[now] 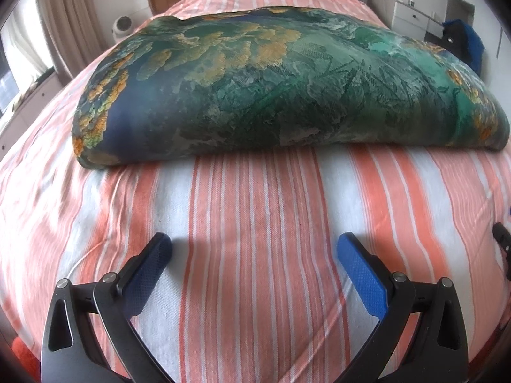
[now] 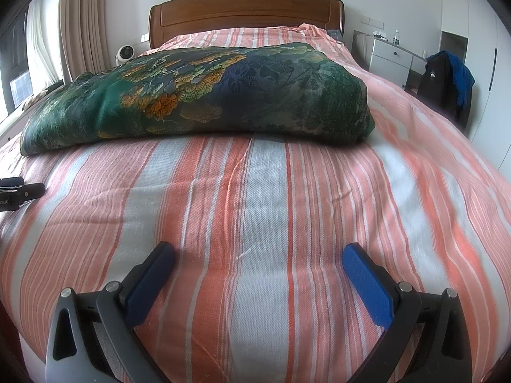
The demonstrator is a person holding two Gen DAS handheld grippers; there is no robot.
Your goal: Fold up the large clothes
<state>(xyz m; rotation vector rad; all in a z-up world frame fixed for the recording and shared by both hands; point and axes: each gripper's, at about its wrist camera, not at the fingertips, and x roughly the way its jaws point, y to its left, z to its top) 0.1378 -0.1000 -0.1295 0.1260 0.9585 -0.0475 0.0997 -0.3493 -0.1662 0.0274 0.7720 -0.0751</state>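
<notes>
Cloth (image 1: pixel 281 86), green and blue with gold flowers, is what the task concerns, and neither hand-held gripper touches it. The left hand-held gripper (image 1: pixel 254 249) hovers low over the striped bed (image 1: pixel 242 223), jaws wide apart and empty; its blue pads (image 1: pixel 357 274) frame bare sheet. The right hand-held gripper (image 2: pixel 258 257) is the same: jaws spread, nothing between them, above the sheet at the near end of the bed.

Outward from each, the cloth lies at 12 o'clock, well apart from the fingertips, resting across the middle of the bed as a thick, layered bundle with a rounded fold along its near edge. In the left view the right tool's tip shows at 3 o'clock; in the right view the left tool sits at 9 o'clock, so the two are side by side.

Beyond the cloth, a wooden headboard (image 2: pixel 246 9) stands at 12 o'clock and a white nightstand (image 2: pixel 391 56) at 2 o'clock.

Judging by the compact stack, most folding looks done. What may remain is one more halving or squaring of the edges, though the far side is hidden.
</notes>
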